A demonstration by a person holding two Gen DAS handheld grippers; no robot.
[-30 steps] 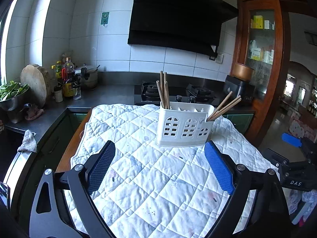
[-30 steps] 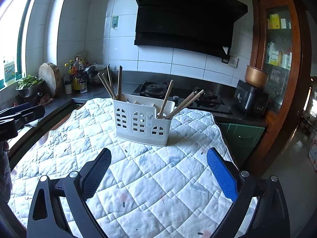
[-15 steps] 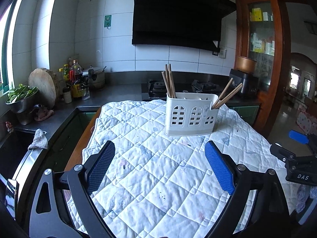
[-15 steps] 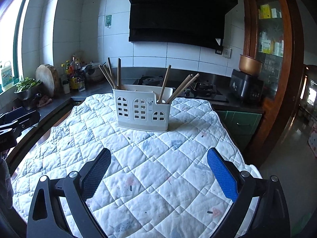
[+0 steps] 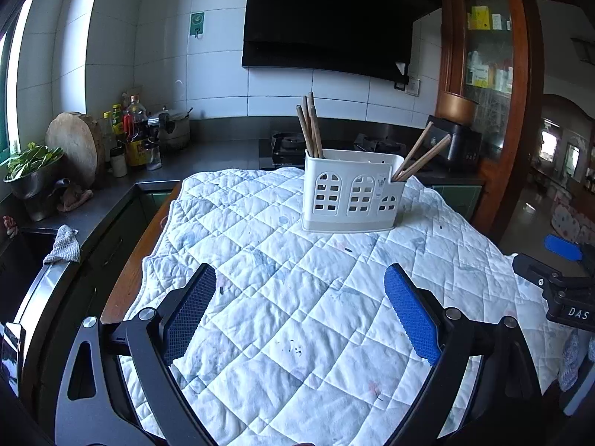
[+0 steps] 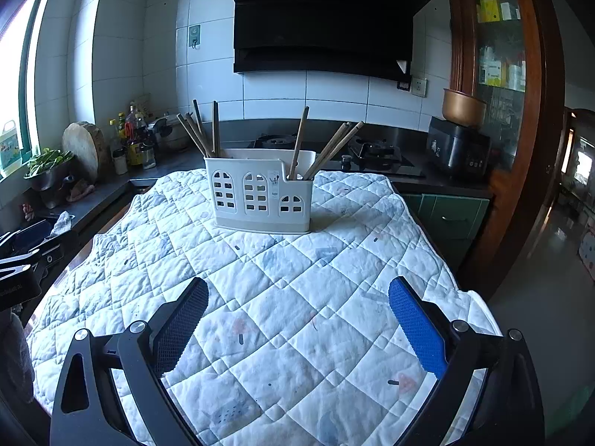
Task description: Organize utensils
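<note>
Both the left gripper [image 5: 299,312] and right gripper [image 6: 297,319] are released; chopsticks [image 6: 327,150] at twelve o'clock in the caddy [image 6: 260,195] look light, stiff, best pinched mid-shaft

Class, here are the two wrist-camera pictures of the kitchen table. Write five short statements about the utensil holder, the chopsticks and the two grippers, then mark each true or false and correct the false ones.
1. The white utensil holder stands upright on the quilted cloth. True.
2. The right gripper is shut on a chopstick. False: its jaws are wide apart and hold nothing.
3. Chopsticks stand in the holder's left end, and more chopsticks lean in its right end. True.
4. The left gripper touches the holder. False: it hangs open, well short of it.
5. Loose chopsticks lie on the cloth. False: none show there.
</note>
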